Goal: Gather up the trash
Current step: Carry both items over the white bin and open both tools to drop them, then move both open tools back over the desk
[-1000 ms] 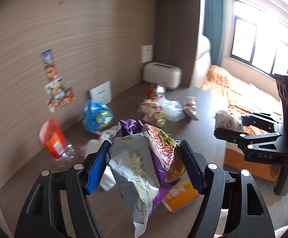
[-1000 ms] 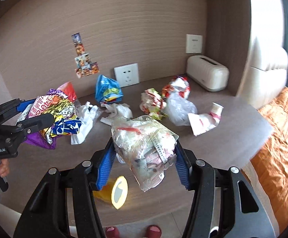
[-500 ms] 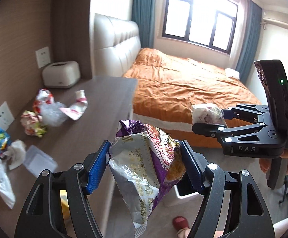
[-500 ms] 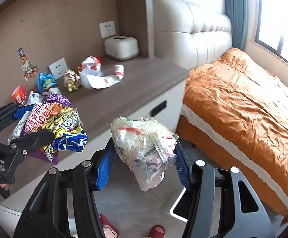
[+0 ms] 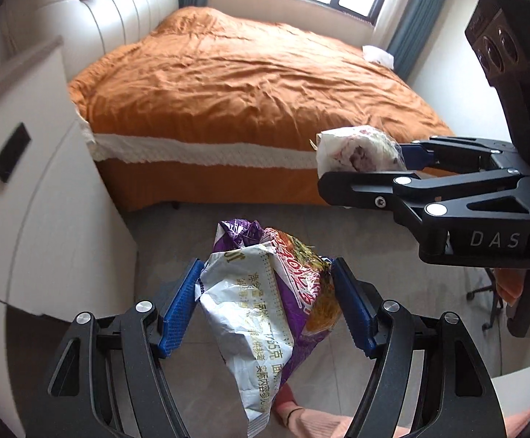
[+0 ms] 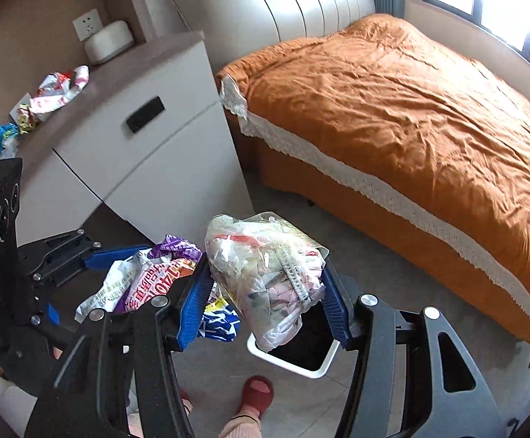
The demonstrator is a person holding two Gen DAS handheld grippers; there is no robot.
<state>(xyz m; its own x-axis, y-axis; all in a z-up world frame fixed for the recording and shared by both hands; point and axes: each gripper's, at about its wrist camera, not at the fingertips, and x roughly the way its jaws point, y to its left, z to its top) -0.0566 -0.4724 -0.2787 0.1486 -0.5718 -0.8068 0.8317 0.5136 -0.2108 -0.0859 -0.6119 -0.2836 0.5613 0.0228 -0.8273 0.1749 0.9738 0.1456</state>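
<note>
My left gripper (image 5: 266, 306) is shut on a crumpled purple and silver snack bag (image 5: 265, 306), held above the tiled floor; the bag also shows in the right wrist view (image 6: 144, 281). My right gripper (image 6: 265, 292) is shut on a clear plastic bag of wrappers (image 6: 265, 273), which also shows in the left wrist view (image 5: 359, 151). A white bin with a black liner (image 6: 301, 350) stands on the floor below the right gripper, partly hidden by the bag. More trash (image 6: 46, 95) lies on the desk top at left.
A white desk cabinet (image 6: 148, 135) stands at left, a bed with an orange cover (image 6: 410, 102) beyond. My feet in slippers (image 6: 257, 390) are near the bin. A white box (image 6: 108, 42) sits at the desk's back.
Both grippers have swung away from the desk toward the floor beside the bed, each still holding its trash. The bin has come closer under the right gripper.
</note>
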